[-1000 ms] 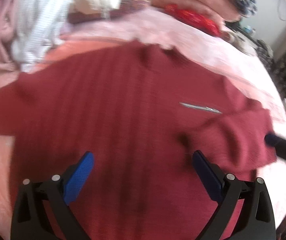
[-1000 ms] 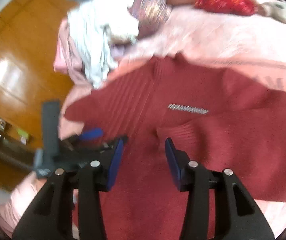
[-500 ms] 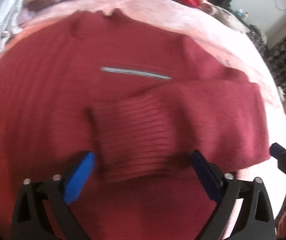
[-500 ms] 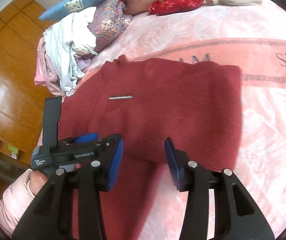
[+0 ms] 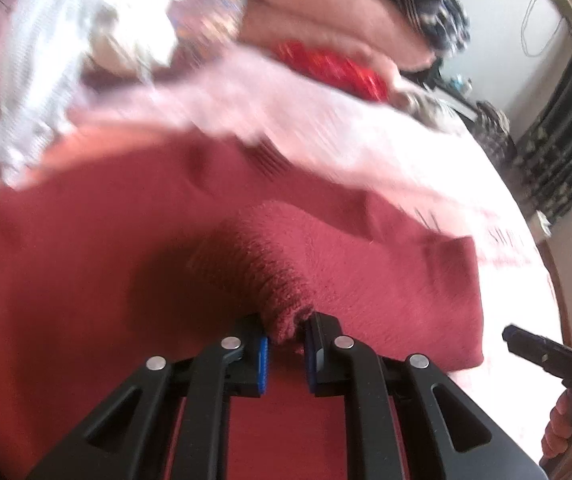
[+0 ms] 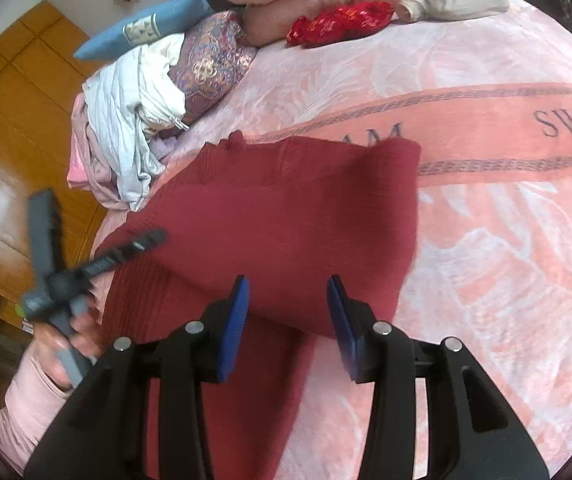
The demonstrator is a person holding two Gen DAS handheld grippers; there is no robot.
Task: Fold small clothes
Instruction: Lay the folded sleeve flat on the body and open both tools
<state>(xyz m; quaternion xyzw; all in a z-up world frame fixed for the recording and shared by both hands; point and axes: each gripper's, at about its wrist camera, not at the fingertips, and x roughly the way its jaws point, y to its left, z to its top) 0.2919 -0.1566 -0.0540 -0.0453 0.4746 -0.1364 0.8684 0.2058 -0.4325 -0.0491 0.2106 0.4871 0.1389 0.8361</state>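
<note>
Over on the left, the heap of pale clothes (image 6: 134,128) is sitting at the edge of the pink blanket (image 6: 486,208), just beside the red sweater (image 6: 286,216) that is lying spread across the bed. The left gripper (image 5: 285,354) is pinching the ribbed cuff (image 5: 274,300) of the sleeve, its blue pads pressed close on a bunched bit of knit, so the step in hand looks like the sleeve fold, with the sleeve being laid over the body of the garment. Moving rightward, the right gripper (image 6: 288,330) is hanging above the lower hem with its jaws spread and nothing between them, the sweater's folded side edge lying just ahead of it. Next, I judge, the cuff is wanting to be set flat on the chest and let go, and then the hem is needing a grip from the free gripper, low and square, so the knit is not dragging or bunching.
</note>
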